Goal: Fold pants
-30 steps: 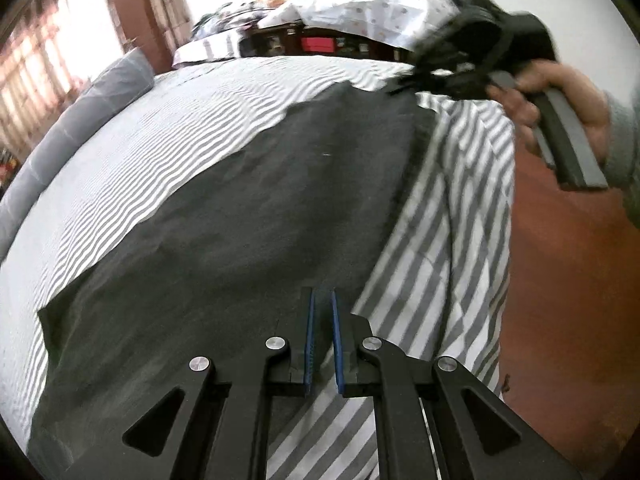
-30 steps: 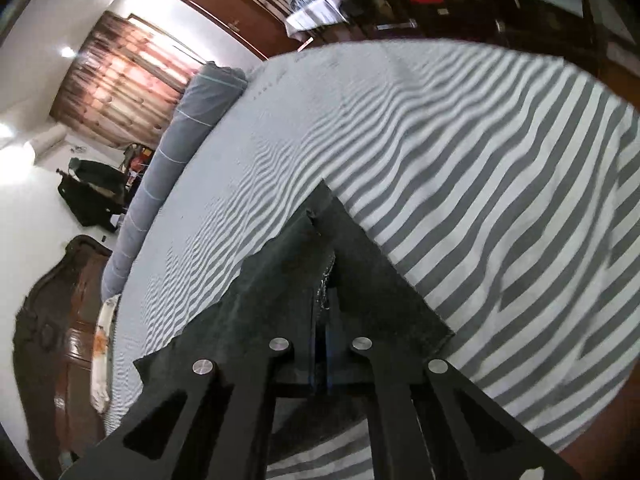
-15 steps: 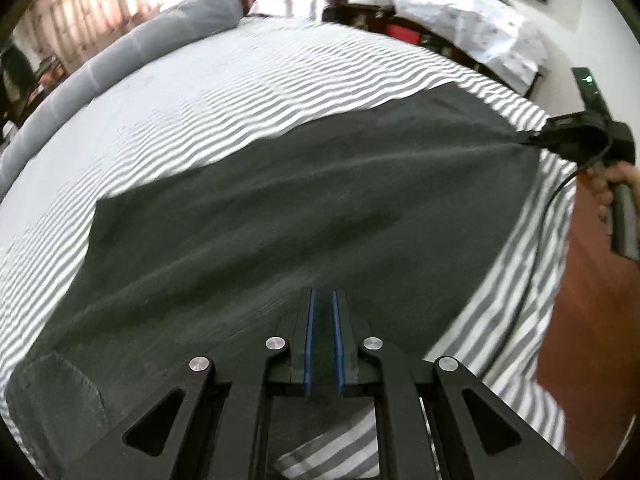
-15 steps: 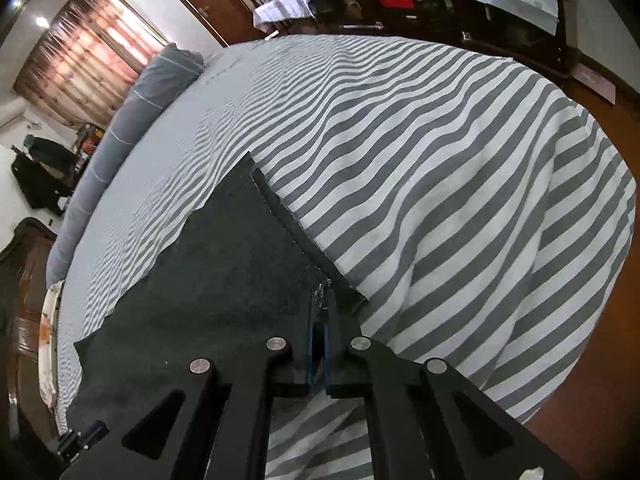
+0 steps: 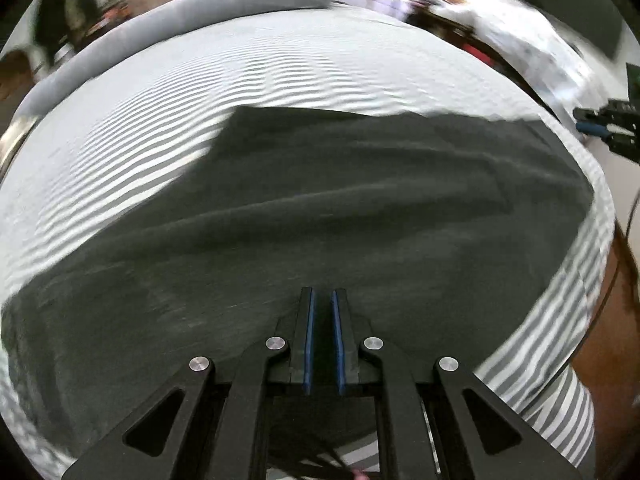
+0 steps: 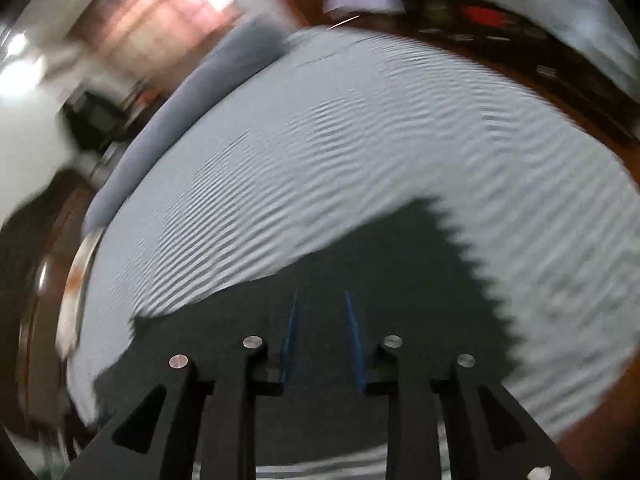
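On the striped bed (image 5: pixel 320 60), dark pants (image 5: pixel 320 216) lie flat — left gripper (image 5: pixel 321 340) pinched together at six o'clock, right gripper (image 6: pixel 322 344) opening with nothing between its jaws

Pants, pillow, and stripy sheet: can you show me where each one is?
pants (image 5: pixel 320 216), left wrist view, on the middle of the dark cloth.
pillow (image 5: pixel 224 4), left wrist view, on the long grey roll's top.
stripy sheet (image 6: pixel 380 128), right wrist view, on a bare part beyond the pants.
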The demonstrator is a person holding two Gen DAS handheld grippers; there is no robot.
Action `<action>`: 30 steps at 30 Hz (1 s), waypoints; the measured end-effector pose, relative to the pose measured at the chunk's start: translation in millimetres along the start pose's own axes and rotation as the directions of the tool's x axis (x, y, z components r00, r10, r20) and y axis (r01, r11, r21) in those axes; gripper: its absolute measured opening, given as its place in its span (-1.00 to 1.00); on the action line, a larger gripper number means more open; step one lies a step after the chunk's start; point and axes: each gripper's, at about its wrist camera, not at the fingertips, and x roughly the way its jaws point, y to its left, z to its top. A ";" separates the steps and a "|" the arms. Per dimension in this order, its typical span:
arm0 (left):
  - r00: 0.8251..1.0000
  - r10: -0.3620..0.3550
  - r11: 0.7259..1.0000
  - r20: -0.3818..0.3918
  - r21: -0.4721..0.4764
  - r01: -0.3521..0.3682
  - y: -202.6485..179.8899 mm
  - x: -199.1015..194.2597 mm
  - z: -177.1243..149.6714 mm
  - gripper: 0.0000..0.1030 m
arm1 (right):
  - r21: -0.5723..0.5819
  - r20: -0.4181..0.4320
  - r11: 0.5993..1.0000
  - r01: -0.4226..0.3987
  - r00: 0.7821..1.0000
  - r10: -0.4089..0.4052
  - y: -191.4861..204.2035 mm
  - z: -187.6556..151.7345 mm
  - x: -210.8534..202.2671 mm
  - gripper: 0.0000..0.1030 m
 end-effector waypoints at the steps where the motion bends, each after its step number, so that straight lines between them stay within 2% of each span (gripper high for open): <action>1: 1.000 0.013 0.999 0.006 -0.038 -0.013 12.8 -5.0 -2.1 -0.81 | -0.034 -0.023 0.999 -0.028 0.999 0.027 17.0 1.5 9.7 -0.47; 3: 0.999 0.046 0.994 0.018 -0.102 -0.044 37.7 -13.5 -6.2 -0.81 | -0.112 -0.102 0.988 -0.109 0.990 0.098 65.1 6.3 40.0 -0.45; 5: 0.998 0.057 0.987 0.020 -0.154 -0.053 62.7 -19.9 -13.2 -0.76 | -0.181 -0.187 0.966 -0.185 0.971 0.151 117.5 7.5 75.4 -0.43; 7: 0.989 0.146 0.972 0.005 -0.184 -0.143 85.5 -23.1 -22.6 -0.75 | -0.238 -0.253 0.943 -0.232 0.952 0.170 161.0 5.7 105.4 -0.41; 8: 0.986 0.166 0.967 -0.004 -0.197 -0.164 96.9 -23.8 -27.9 -0.75 | -0.265 -0.291 0.928 -0.260 0.939 0.180 187.9 3.5 125.3 -0.39; 11: 0.985 0.174 0.945 -0.011 -0.279 -0.170 137.4 -31.0 -47.4 -0.74 | -0.318 -0.383 0.896 -0.310 0.906 0.178 241.2 -4.5 168.7 -0.33; 13: 0.986 0.169 0.941 0.000 -0.298 -0.161 153.5 -37.1 -56.3 -0.75 | -0.333 -0.425 0.888 -0.317 0.891 0.159 262.7 -17.4 188.8 -0.29; 15: 0.991 0.133 0.944 0.015 -0.308 -0.122 164.7 -41.6 -62.0 -0.75 | -0.351 -0.482 0.878 -0.326 0.867 0.130 281.5 -28.8 214.5 -0.27; 17: 0.984 0.178 0.942 0.003 -0.291 -0.170 168.5 -43.9 -67.4 -0.75 | -0.367 -0.517 0.872 -0.324 0.850 0.099 292.9 -38.7 230.7 -0.27; 18: 0.984 0.176 0.944 0.006 -0.285 -0.167 169.8 -43.7 -69.0 -0.75 | -0.369 -0.533 0.868 -0.333 0.841 0.095 295.2 -44.2 236.9 -0.32; 19: 0.986 0.168 0.946 0.013 -0.285 -0.157 170.9 -43.9 -70.2 -0.75 | -0.372 -0.547 0.862 -0.343 0.832 0.095 296.3 -47.0 241.2 -0.46; 20: 0.986 0.163 0.945 0.015 -0.289 -0.152 172.6 -44.1 -71.4 -0.75 | -0.392 -0.536 0.852 -0.348 0.839 0.095 300.9 -49.0 242.3 -0.85; 22: 0.988 0.153 0.946 0.019 -0.293 -0.140 176.8 -45.4 -72.8 -0.75 | -0.419 -0.510 0.843 -0.338 0.856 0.090 310.6 -48.2 243.9 -0.87; 23: 0.988 0.153 0.946 0.021 -0.293 -0.140 173.6 -44.8 -70.3 -0.74 | -0.432 -0.471 0.838 -0.333 0.876 0.105 311.7 -44.8 238.7 -0.89; 25: 0.985 0.171 0.945 0.028 -0.289 -0.155 172.1 -48.5 -69.9 -0.74 | -0.441 -0.430 0.840 -0.315 0.896 0.110 313.9 -40.3 237.8 -0.90; 27: 0.986 0.166 0.943 0.033 -0.299 -0.149 175.7 -49.2 -72.2 -0.75 | -0.434 -0.407 0.852 -0.292 0.908 0.103 311.1 -39.5 243.9 -0.92; 30: 0.988 0.155 0.940 0.024 -0.312 -0.140 180.6 -48.1 -74.0 -0.74 | -0.425 -0.400 0.868 -0.255 0.914 0.073 307.2 -42.9 258.7 -0.92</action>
